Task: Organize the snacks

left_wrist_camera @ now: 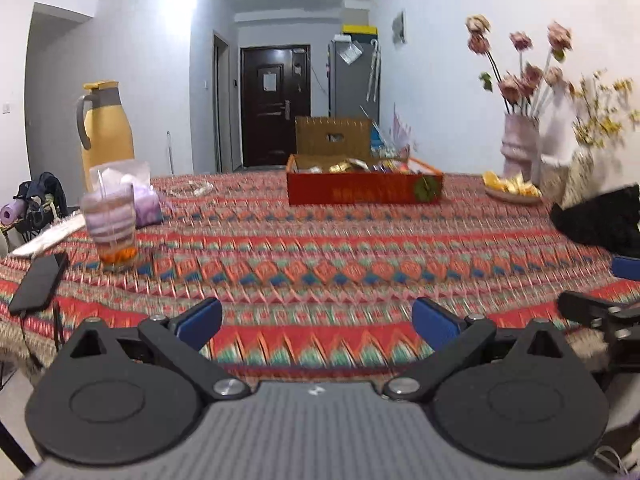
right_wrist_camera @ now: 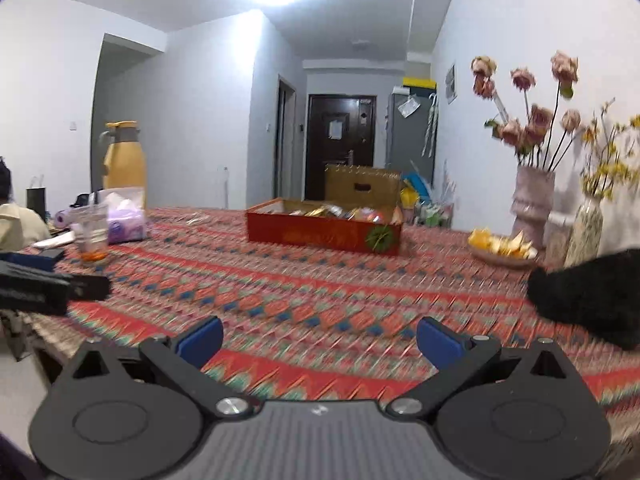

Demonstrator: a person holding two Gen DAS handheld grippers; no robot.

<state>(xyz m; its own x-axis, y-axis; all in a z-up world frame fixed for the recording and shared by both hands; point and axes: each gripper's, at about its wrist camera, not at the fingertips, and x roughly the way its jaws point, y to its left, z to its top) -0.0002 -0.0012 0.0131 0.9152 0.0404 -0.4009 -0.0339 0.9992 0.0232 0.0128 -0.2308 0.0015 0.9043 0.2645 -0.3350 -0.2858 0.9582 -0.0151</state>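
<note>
Both blue-padded jaws of the left gripper stand wide apart and empty over the patterned tablecloth, with the red snack box well ahead, centred between them. Seen from the right wrist, the right gripper is likewise spread and empty, the same box lying far ahead, near the line between its jaws.

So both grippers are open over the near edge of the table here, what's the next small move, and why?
Probably carry both forward toward the red snack box. The left gripper and right gripper are open and hold nothing, and the box of wrapped snacks sits far across the patterned tablecloth, well beyond either gripper's fingers, with bare cloth between.
</note>
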